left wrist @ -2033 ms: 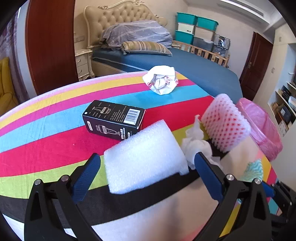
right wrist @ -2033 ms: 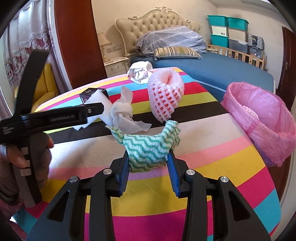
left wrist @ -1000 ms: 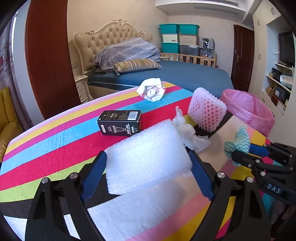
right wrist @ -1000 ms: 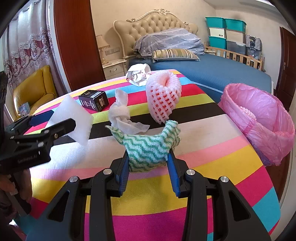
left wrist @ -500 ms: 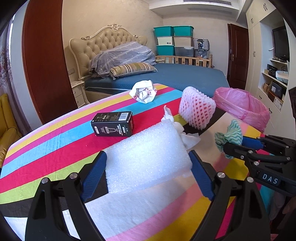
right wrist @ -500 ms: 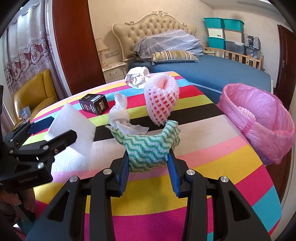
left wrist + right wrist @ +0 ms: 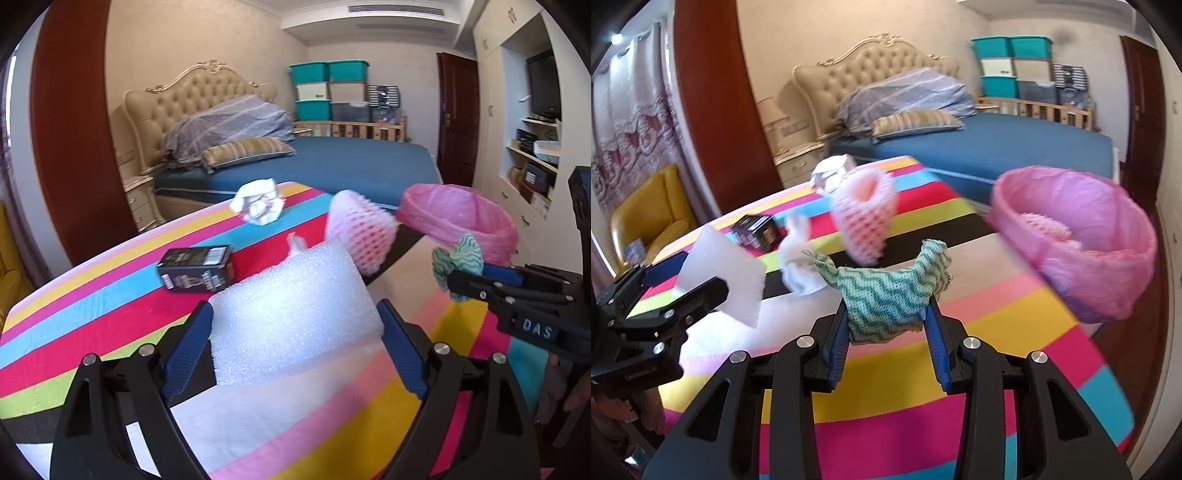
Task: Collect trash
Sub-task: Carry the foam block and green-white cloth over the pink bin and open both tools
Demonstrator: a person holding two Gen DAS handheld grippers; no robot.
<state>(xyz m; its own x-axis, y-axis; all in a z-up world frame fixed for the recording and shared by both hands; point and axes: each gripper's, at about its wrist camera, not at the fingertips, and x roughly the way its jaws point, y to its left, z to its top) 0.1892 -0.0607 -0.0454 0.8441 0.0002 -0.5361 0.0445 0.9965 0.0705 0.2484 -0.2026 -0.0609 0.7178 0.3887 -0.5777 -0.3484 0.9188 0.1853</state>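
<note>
Striped table (image 7: 92,325): foam (image 7: 291,314) between left tongs (image 7: 293,347).

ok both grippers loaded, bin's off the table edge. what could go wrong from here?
1. The right hand-held gripper pinches only the middle of the green cloth; its loose ends could catch on the pink bin bag rim and hang outside it.
2. The left hand-held gripper holds the white foam block by its ends; light foam may bounce out of the bin.
3. Either arm could knock the pink foam net standing near the path.
</note>
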